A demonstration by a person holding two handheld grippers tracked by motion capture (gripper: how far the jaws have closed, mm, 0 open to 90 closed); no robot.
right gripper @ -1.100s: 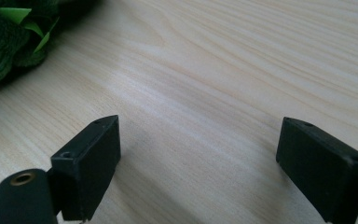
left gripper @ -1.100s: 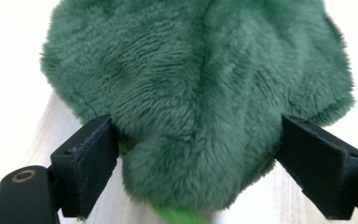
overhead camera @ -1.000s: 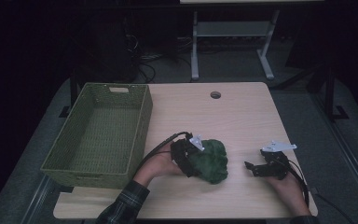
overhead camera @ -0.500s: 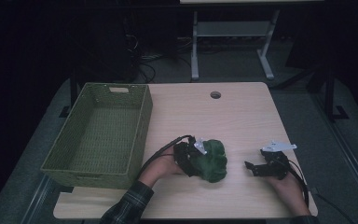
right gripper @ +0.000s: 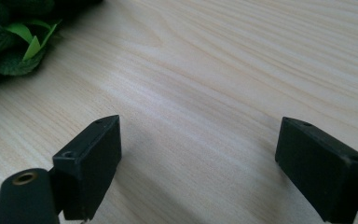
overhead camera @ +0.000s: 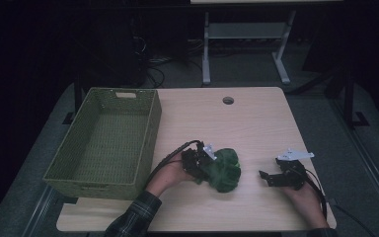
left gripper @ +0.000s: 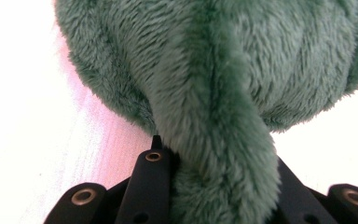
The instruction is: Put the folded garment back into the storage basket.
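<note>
Near the tabletop's front edge, about midway, sits the green plush (overhead camera: pixel 224 170). The left gripper (overhead camera: pixel 203 167) has just been closing; its fingers pinch one fuzzy fold (left gripper: pixel 214 154), a thin bite that could slip on lifting. The basket (overhead camera: pixel 150 129) wall stands between. The right gripper (overhead camera: pixel 266 176) idles wide open, holding nothing.

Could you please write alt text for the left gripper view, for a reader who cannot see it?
A fold of the green plush toy is pinched in the left gripper, whose black jaws rise from the bottom edge and have just been closing on it. The rest of the toy bulges above, resting on the pale wooden table.
</note>
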